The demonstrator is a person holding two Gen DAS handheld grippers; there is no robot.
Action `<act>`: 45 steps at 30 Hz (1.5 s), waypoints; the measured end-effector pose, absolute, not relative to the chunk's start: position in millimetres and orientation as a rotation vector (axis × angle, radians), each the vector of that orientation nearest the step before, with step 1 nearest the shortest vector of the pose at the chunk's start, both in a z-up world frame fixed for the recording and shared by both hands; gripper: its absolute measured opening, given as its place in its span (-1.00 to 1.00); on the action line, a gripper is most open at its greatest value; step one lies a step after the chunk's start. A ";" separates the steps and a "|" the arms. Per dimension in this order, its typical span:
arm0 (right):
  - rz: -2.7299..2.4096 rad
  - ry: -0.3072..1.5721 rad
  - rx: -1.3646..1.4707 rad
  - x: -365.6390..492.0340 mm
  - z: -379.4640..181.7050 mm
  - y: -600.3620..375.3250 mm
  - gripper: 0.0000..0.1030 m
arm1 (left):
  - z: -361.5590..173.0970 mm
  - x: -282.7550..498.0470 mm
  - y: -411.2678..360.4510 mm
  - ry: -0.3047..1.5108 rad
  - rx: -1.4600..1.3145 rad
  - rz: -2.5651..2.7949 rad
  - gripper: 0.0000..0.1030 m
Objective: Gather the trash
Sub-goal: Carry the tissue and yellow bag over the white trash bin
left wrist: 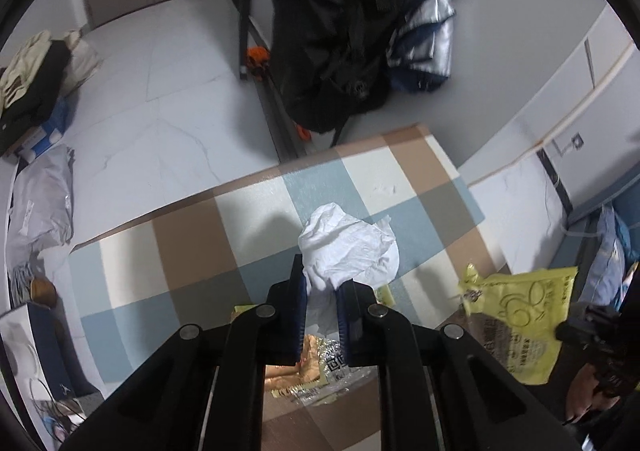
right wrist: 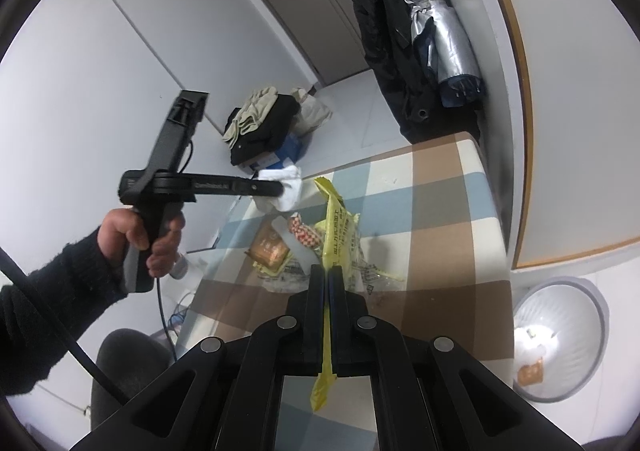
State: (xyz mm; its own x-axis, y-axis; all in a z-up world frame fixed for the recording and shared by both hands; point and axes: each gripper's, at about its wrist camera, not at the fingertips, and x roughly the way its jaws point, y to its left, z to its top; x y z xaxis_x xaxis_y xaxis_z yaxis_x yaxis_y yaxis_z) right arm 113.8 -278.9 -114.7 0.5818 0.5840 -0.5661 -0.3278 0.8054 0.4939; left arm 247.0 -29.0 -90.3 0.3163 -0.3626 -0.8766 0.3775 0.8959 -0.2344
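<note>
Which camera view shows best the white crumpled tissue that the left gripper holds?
The left wrist view. There the white tissue sits large and central, pinched between the left gripper pads above the checkered table. The right wrist view shows the tissue small, from the side, partly hidden by the gripper.

Dim, cool light overall; soft shadows pool across the checked blue-and-brown tabletop [left wrist: 256, 211], fisheye bending edges into black corners.

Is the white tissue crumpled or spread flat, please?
Crumpled: the tissue bunches in creased folds, pinched in the left gripper above the table.
</note>
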 end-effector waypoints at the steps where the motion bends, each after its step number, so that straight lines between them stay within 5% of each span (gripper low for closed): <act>1: 0.554 0.778 0.356 112.6 -113.7 -278.3 -0.97 | -87.1 244.6 -27.2 1.138 0.001 -0.478 -0.83; 18: 0.611 0.667 0.384 88.2 -93.3 -284.0 -0.97 | -42.3 160.4 -10.5 0.937 -0.129 -0.401 -0.83; 45: 0.606 0.603 0.368 32.2 -59.6 -298.8 -0.97 | -55.9 60.5 -23.6 0.877 -0.143 -0.299 -0.83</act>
